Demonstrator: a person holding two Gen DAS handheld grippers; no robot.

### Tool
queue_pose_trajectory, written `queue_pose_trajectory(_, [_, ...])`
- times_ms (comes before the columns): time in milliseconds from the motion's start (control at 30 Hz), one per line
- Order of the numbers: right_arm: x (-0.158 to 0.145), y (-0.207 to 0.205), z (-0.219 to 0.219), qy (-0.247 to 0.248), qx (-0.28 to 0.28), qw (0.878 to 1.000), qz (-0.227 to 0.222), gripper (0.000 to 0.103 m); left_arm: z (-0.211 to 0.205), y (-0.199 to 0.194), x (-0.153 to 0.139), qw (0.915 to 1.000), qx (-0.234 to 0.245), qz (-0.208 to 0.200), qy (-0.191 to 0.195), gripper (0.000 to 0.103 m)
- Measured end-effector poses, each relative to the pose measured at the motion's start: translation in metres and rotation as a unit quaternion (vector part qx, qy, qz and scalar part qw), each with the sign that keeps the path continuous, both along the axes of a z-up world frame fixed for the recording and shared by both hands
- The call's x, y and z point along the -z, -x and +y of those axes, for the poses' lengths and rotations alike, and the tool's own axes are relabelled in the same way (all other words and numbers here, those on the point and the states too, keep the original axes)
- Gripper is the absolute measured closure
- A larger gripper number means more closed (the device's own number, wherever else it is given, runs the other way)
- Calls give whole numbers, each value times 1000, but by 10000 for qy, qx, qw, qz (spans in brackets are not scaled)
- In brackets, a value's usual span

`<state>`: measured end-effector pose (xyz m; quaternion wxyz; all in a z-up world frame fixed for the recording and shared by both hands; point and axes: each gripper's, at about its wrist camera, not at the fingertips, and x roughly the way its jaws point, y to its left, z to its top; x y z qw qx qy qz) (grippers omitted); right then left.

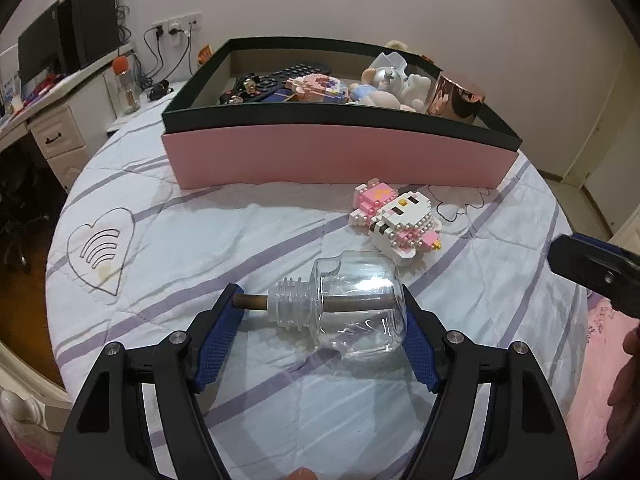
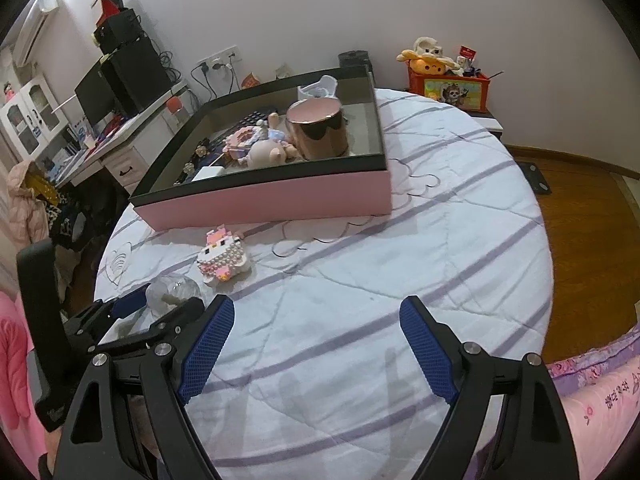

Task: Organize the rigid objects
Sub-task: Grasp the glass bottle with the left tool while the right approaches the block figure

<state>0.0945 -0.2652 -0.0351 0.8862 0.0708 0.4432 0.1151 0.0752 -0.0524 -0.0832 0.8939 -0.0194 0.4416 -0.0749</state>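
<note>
Left wrist view, lower centre: the left gripper point(image 1: 320, 320) stands partly spread astride a clear glass bottle point(image 1: 352, 312) lying on its side on the bed point(image 1: 200, 240). The right pad touches the bottle's base; the left pad sits at the end of the brown stick point(image 1: 246, 303) protruding from the threaded neck. Whether the pads press cannot be told.

Right wrist view, lower centre: the right gripper point(image 2: 316, 344) is spread wide with nothing between its pads, above bare quilt.

Middle of the frame: a pink-and-white brick-built cat figure point(image 1: 396, 220) lies on the quilt just beyond the bottle.

Upper centre: a pink box point(image 1: 332, 156) with a black rim holds a copper-coloured cylinder point(image 1: 456, 98), a remote control point(image 1: 292, 74), a pink brick figure point(image 1: 316, 86) and small dolls point(image 1: 380, 92).
</note>
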Motion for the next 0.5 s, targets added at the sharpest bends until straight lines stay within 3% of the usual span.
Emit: queue_pose_trajectory(500, [13, -46, 90, 509, -781, 9956, -115, 17, 60, 2, -12, 9979, -632, -121, 1, 28])
